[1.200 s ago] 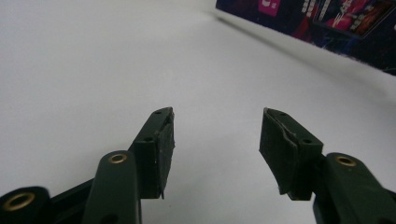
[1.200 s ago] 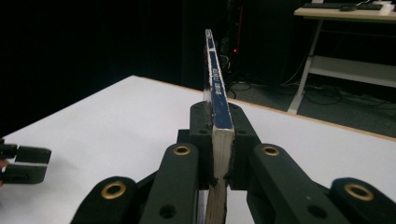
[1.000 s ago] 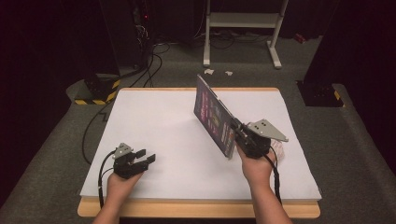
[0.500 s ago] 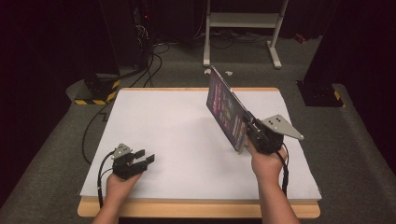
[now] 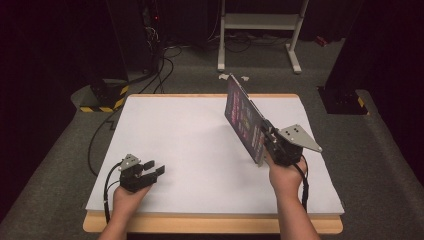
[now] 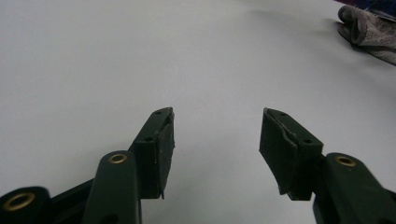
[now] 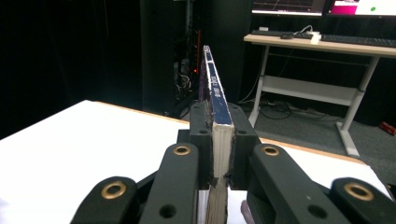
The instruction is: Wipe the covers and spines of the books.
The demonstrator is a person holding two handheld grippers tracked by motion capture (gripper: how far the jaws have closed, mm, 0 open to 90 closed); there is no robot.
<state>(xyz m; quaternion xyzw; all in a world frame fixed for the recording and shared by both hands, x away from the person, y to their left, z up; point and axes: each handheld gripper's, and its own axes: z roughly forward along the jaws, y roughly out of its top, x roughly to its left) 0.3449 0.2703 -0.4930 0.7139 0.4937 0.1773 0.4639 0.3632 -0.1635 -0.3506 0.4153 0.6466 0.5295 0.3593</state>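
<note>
Right gripper: jaws clamped flat against both covers of a thin book, pads pressing at its near end, page edges showing between them. No visible slip at the pads. In the high view, right gripper seen holding the book on edge above the right half of the white table top, far end raised and angled away toward the back of the table. Whether the lower corner touches the surface cannot be told.

Left gripper: jaws parted about halfway, nothing between them, bare white surface beneath. In the high view, left gripper resting low at the near left of the table, well apart from the book.

Handling judgement: slim softcover-type volume, likely light, moderately stiff along the spine, pages free to fan or sag at the open edge. Glossy cover likely slick under hard pads. Grip at one end leaves a long unsupported length; droop or twist about the pads possible. Best hold judged to be across both covers close to the spine. Support from the free gripper at the far end advisable for setting down flat. Fragility low; corner dents and creased pages the main risk.

Beyond the table: dark floor, cables, desk frame.
</note>
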